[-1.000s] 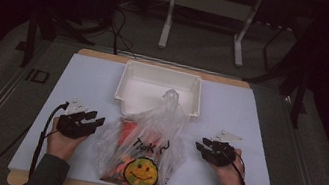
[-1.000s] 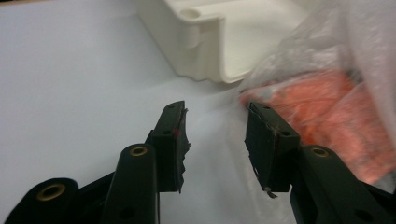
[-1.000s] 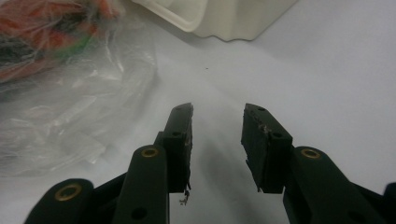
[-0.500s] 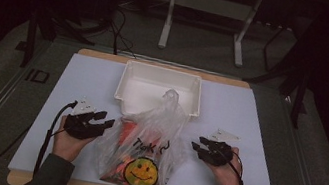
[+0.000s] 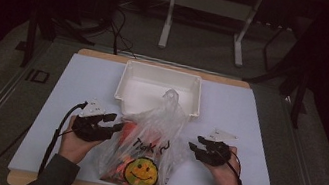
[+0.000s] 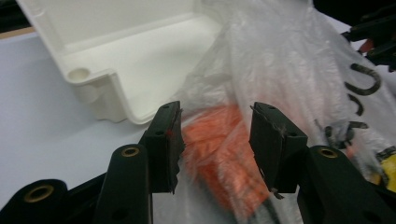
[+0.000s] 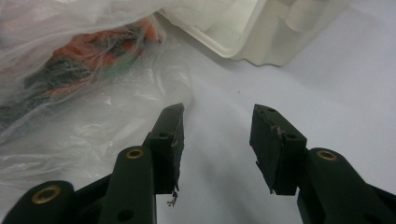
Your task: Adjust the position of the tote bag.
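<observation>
White mat [image 5: 77, 88]: left claw [image 6: 215, 135] apart astride bag [image 6: 280, 60]'s orange contents; right claw [image 7: 217, 140] apart, just opening, over bare mat.

Both forearms come in from the near edge, sleeves dark, each hand wrapped around a black gripper. The left gripper [image 5: 114, 123] sits left of centre, pointing right and slightly far, its grey three-cornered plate on top and its cable looping back along the left forearm. Its jaws stand apart and have just been opening; the left gripper view shows a clear gap between the two pads, which press on nothing. The right gripper [image 5: 192, 149] sits right of centre, pointing left, its plate tilted on top and its cable trailing by the wrist. Its jaws have also just been opening, with nothing between them
</observation>
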### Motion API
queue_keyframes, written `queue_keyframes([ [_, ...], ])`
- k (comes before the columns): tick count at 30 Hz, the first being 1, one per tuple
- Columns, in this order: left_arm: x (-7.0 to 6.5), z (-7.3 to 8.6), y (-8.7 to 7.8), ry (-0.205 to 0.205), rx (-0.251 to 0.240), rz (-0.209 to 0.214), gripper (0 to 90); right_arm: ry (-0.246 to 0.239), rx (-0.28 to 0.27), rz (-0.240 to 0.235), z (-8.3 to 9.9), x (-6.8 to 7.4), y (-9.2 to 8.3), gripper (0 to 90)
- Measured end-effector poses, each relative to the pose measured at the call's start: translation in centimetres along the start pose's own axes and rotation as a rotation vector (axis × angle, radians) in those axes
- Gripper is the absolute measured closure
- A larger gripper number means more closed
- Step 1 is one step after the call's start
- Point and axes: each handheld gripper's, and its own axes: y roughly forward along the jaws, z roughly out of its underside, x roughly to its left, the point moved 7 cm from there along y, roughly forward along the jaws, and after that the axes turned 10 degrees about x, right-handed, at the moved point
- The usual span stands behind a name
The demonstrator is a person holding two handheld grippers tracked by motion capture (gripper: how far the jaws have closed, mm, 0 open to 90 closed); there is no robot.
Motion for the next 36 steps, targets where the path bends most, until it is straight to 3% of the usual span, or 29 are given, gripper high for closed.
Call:
queue_keyframes([
  [19,-3.7,-1.6,1.8,0.07,0.032,0.073,48.6,-0.017,0.002,-0.009,-0.5,0.6,-0.1,50.0],
  [24,-4.6,-1.8,2.8,0.091,0.058,0.084,47.8,-0.024,-0.005,-0.014,-0.8,1.0,-0.4,48.6],
  [28,-4.9,-1.7,3.5,0.114,0.095,0.067,48.5,-0.028,-0.015,-0.021,-1.2,1.4,-0.7,47.0],
  [33,-4.7,-1.5,4.3,0.11,0.14,0.048,56.8,-0.034,-0.029,-0.026,-1.7,1.6,-1.2,45.3],
  [34,-4.6,-1.5,4.3,0.113,0.141,0.042,65.4,-0.037,-0.04,-0.029,-2.0,1.8,-1.5,44.6],
  [36,-4.6,-1.5,4.4,0.118,0.147,0.033,73.2,-0.045,-0.046,-0.027,-2.4,2.0,-1.8,43.9],
])
